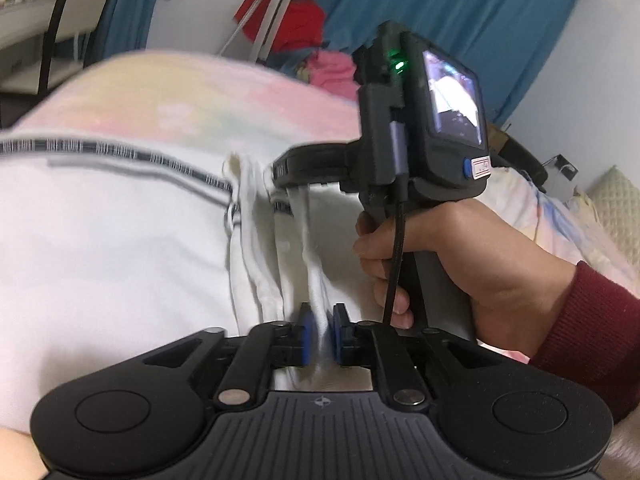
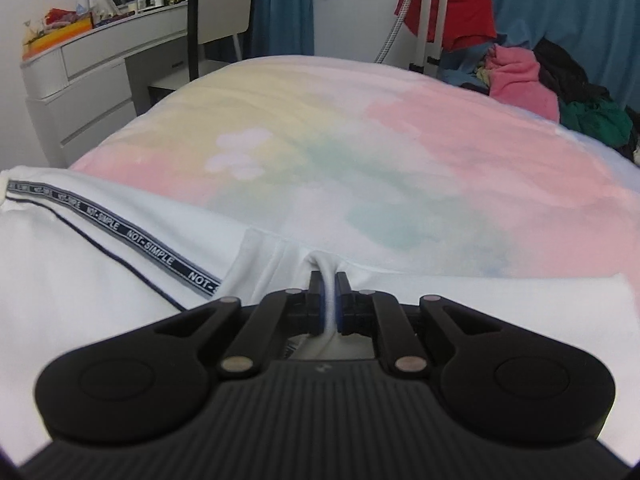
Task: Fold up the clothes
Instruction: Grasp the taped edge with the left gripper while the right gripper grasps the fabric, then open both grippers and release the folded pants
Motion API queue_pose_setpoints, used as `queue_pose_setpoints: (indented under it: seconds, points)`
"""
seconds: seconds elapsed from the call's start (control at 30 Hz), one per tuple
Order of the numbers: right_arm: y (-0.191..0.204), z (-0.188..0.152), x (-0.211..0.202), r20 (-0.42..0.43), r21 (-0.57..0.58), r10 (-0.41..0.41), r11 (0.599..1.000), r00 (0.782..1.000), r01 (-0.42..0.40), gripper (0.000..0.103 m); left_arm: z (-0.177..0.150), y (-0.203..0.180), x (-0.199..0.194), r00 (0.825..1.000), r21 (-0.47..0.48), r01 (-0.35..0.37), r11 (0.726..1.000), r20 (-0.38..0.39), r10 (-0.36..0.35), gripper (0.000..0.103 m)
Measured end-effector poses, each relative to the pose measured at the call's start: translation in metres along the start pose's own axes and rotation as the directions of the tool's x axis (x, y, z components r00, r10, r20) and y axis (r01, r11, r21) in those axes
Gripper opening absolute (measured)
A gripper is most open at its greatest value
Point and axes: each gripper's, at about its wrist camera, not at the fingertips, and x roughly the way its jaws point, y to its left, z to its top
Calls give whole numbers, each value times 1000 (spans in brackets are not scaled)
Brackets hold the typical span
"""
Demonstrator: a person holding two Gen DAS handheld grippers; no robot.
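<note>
A white garment (image 1: pixel 104 256) with a dark lettered band (image 2: pixel 132 236) lies spread on a pastel bedspread (image 2: pixel 360 152). My left gripper (image 1: pixel 320 326) is shut on a ridge of its white cloth, which runs up between the blue pads (image 1: pixel 306 326). In the left wrist view the right gripper (image 1: pixel 288 170) is held by a hand (image 1: pixel 452 264) further along the same edge. My right gripper (image 2: pixel 329 304) is shut on a pinched fold of the white garment (image 2: pixel 440 312) near its far hem.
A grey dressing table (image 2: pixel 92 80) and a chair (image 2: pixel 220 8) stand beyond the bed at the left. A heap of red, pink and green clothes (image 2: pixel 520 80) lies at the back right before blue curtains (image 2: pixel 560 0). A burgundy sleeve (image 1: pixel 588 328) covers the wrist.
</note>
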Motion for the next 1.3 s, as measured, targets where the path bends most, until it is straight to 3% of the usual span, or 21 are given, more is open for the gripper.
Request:
queue_pose_setpoints:
  seconds: [0.1,0.2,0.33,0.5,0.53,0.6,0.73,1.03,1.13,1.3]
  points:
    - [-3,3,-18,1,17,3,1000,1000,-3,15,1,-3,-6,1000,29,-9,1000,29,8,24]
    - [-12,2,-47,35,62,33,997,999,-36,50,1,-9,-24,996,65,-38,997,80,33,46]
    - [-23,-4,-99,105,81,20,996,994,-28,62,2,-31,-50,979,127,-67,990,201,40,76]
    - [-40,-24,-168,167,119,11,992,986,-31,66,-4,-52,-71,969,151,-73,986,246,34,79]
    - [-43,-29,-180,179,127,8,991,984,-32,77,-6,-56,-73,968,162,-76,984,248,34,80]
    - [-48,-43,-205,227,138,-14,990,974,-18,88,-13,-67,-80,966,197,-91,976,255,38,83]
    - [-53,-73,-236,275,157,-51,988,960,7,88,-31,-82,-103,957,218,-100,971,287,35,102]
    - [-62,-123,-257,323,219,-105,975,941,33,88,-39,-88,-117,950,174,-139,975,303,82,103]
    - [-68,-129,-253,315,239,-102,971,943,25,88,-37,-82,-116,953,144,-131,981,290,84,103]
    - [-77,-131,-245,310,288,-109,958,945,16,88,-33,-81,-109,950,141,-189,972,278,144,103]
